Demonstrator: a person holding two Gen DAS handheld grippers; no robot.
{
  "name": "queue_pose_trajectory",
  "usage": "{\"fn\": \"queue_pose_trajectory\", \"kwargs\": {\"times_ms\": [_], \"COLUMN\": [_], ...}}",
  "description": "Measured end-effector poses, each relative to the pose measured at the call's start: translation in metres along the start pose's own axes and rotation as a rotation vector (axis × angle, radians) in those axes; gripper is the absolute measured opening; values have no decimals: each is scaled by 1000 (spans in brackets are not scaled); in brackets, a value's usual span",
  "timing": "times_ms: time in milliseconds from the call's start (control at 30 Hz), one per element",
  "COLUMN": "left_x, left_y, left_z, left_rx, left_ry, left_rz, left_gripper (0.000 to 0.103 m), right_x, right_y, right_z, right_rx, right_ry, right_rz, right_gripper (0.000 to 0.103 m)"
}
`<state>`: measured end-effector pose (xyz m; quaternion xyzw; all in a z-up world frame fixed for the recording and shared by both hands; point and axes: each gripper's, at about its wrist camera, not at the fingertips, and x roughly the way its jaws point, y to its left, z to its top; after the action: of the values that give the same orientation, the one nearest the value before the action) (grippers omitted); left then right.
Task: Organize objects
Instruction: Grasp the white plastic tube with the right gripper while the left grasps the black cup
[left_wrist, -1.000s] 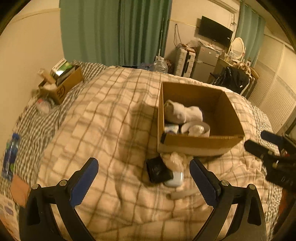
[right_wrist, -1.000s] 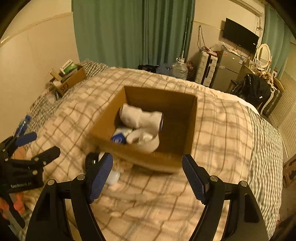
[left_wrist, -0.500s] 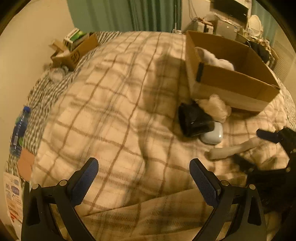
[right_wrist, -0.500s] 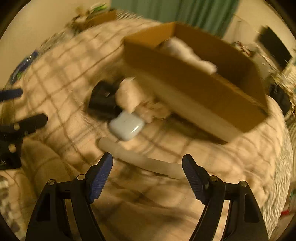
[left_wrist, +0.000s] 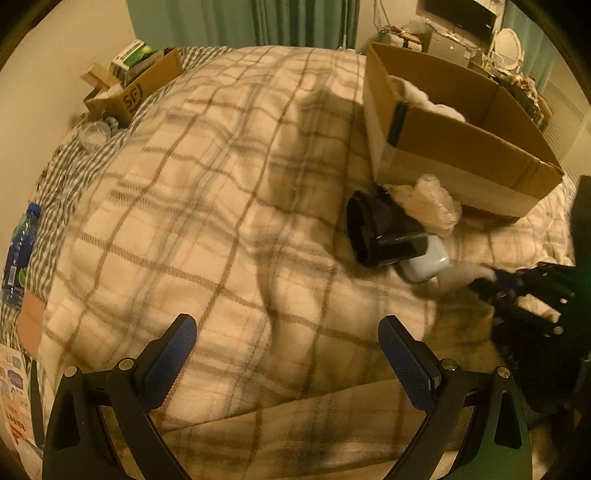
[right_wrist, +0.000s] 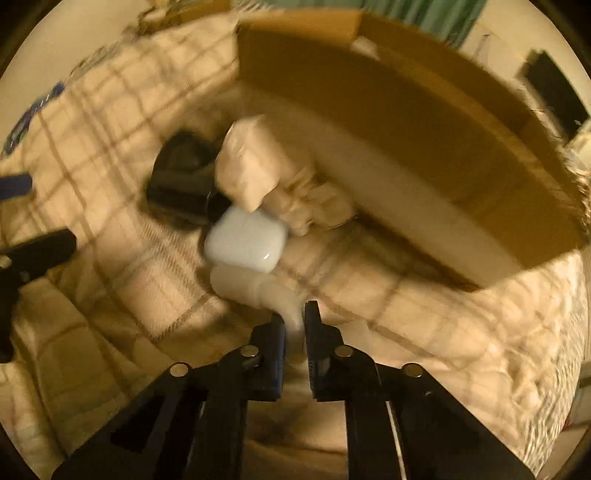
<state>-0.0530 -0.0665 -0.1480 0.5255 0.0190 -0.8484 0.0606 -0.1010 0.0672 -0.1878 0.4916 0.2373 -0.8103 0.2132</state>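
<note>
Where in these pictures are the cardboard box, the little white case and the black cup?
cardboard box (left_wrist: 461, 147): left wrist view, on its near side wall.
white case (right_wrist: 245, 240): right wrist view, middle of its top face.
black cup (left_wrist: 376, 229): left wrist view, on its side wall, lying tipped over.

The right gripper (right_wrist: 294, 325) has closed on the white tube (right_wrist: 258, 288).

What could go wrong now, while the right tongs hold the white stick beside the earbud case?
The right tongs pinch the white stick only near one end, so it may swing or slip out. Its far end lies against the white earbud case, so lifting could push that case toward the black cup. Motion blur makes the grip hard to judge.
</note>
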Motion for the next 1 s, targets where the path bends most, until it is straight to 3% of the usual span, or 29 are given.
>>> {"fn": "queue_pose_trajectory", "kwargs": {"times_ms": [233,533,633,700,767,1000], "left_x": [-2,34,43,51,52,25], "left_y": [-35,-63,-70,-70,-68,-63], "left_z": [26,45,46,46,45,37], "left_rx": [50,60,85,84,72,48], "left_ry": [-44,-20,-12,14,17,-13], "left_rz": [-25,-49,-61,-66,-69,-87], "left_gripper": [101,101,87,64,52,51], "right_x": [-39,-31,-29,-27,-28,-45], "right_y": [-43,-64,-64,-65,-64,-61], "right_z": [-10,-6,-7,-8,-9,-9], "right_rx": [201,316,325,325,323,319], "right_ry": [-116,-114,-117,-116,-118,-133], "right_rz": [61,123,139,143,139,117], "right_gripper": [7,7,7,7,7,7]}}
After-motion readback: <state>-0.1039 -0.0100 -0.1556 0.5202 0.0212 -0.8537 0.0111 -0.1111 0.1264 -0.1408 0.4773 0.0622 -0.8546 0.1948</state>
